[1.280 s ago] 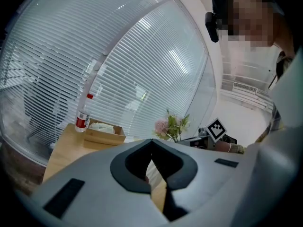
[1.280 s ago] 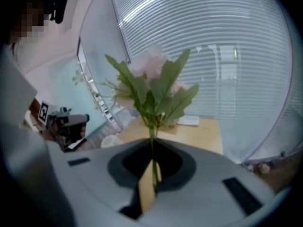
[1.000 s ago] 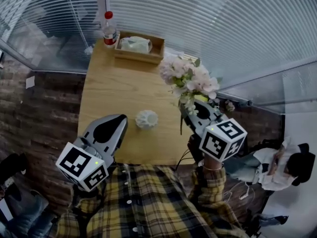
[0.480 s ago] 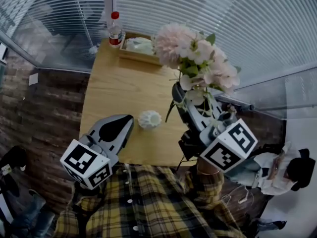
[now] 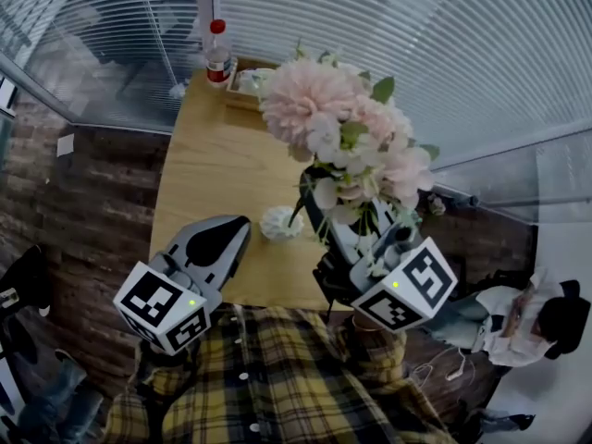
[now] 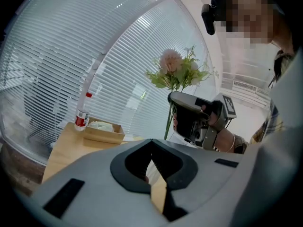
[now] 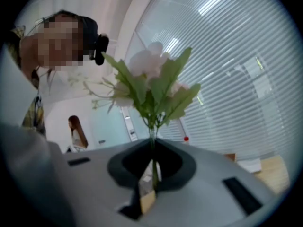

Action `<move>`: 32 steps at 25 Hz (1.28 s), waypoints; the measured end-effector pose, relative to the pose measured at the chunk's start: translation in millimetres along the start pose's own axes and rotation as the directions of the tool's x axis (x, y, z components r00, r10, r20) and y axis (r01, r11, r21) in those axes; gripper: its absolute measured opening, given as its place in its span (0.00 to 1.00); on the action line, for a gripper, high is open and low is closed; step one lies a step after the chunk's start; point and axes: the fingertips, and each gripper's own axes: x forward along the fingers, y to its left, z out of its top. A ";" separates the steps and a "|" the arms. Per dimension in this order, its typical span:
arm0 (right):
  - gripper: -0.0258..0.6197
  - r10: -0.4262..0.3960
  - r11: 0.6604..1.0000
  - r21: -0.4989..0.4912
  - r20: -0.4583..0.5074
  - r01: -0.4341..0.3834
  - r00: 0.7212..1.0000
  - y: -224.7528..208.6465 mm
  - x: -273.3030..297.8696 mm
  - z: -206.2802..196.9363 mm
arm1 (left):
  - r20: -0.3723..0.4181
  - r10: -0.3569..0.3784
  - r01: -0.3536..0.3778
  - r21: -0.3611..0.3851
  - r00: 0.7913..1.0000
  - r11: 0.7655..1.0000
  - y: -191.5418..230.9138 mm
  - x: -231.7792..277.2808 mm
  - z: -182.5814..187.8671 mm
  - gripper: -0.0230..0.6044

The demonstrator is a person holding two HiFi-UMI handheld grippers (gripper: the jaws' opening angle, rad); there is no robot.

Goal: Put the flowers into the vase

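Flowers [image 5: 338, 132]: pink and white bunch with green leaves, upright, stems at the right gripper [image 5: 319, 192].
Vase [image 5: 280, 222]: white, ribbed, on the wooden table [image 5: 208, 169], between the grippers.
Left gripper [image 5: 227, 239]: near left, close beside the vase, not touching it.
Bottle [image 5: 217, 52]: red-capped, far end, beside a wooden tray [image 5: 240, 81].

Yellow plaid shirt [image 5: 277, 377]; grey, marker-cubed left gripper [image 5: 233, 228] and right gripper [image 5: 314, 188].

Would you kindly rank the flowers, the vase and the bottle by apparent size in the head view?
1. flowers: largest by far, though held close to the camera.
2. vase and bottle: about alike; the bottle stands farther off, so I leave them unranked.
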 end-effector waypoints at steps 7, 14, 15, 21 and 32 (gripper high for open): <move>0.08 -0.028 0.998 0.054 -0.026 0.029 0.999 -10.3 -7.6 -35.9 | -0.014 0.006 -0.006 -0.010 1.000 1.000 0.2 0.3 -7.1 0.05; 0.09 -0.037 0.999 0.040 -0.027 0.038 0.999 -21.1 -12.8 -62.3 | -0.033 0.008 -0.009 -0.018 0.999 1.000 4.0 5.9 -11.7 0.05; 0.09 -0.039 0.998 0.038 -0.034 0.041 0.999 -22.8 -14.1 -66.0 | -0.036 0.009 -0.010 -0.019 0.999 1.000 4.8 6.8 -11.5 0.05; 0.11 -0.043 0.998 0.044 -0.092 0.047 0.995 -27.0 -21.4 -85.9 | -0.042 0.011 -0.012 -0.024 0.999 1.000 8.8 11.1 -11.7 0.05; 0.17 -0.018 0.998 0.054 -0.299 0.036 0.954 -24.6 -29.0 -120.2 | -0.044 0.010 -0.011 -0.023 0.999 1.000 10.9 15.1 -9.8 0.05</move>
